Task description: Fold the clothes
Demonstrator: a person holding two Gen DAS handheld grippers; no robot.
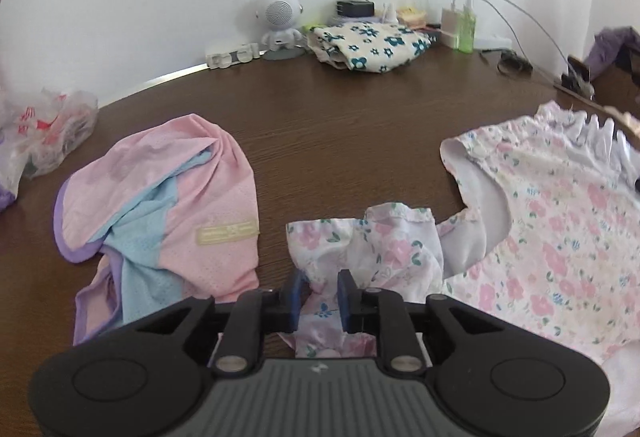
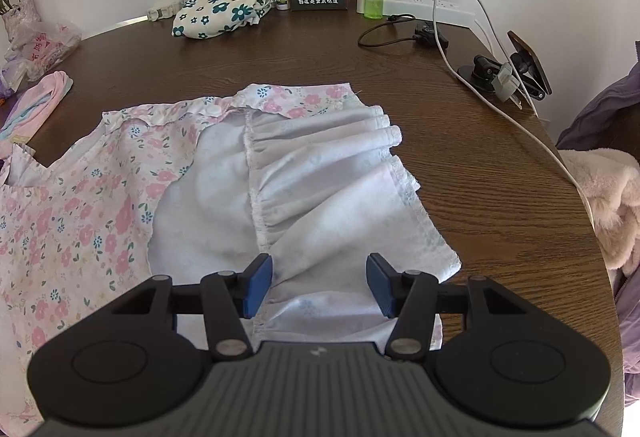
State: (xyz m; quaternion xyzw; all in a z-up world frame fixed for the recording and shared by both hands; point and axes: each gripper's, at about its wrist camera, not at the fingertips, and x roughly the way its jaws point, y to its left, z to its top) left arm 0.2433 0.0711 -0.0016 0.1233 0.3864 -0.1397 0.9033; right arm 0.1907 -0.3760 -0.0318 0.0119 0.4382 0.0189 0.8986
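A pink floral dress (image 1: 560, 237) lies spread on the brown table (image 1: 340, 117), mostly at the right of the left wrist view. Its left sleeve (image 1: 392, 237) is bunched up, and my left gripper (image 1: 321, 293) is shut on that sleeve's near edge, with fabric pinched between the blue pads. In the right wrist view the dress (image 2: 80, 205) shows its white inside, and a ruffled white sleeve (image 2: 340, 173) lies turned out. My right gripper (image 2: 318, 283) hovers open just above that white fabric, which lies loose between its pads.
A crumpled pink, blue and purple garment (image 1: 160, 205) lies left of the dress. A folded blue-flowered cloth (image 2: 224, 11), a small speaker (image 1: 280, 21), bottles, boxes and a power strip (image 2: 424, 3) line the back wall. Cables and a phone mount (image 2: 504, 73) sit right, a plastic bag (image 1: 48, 125) left.
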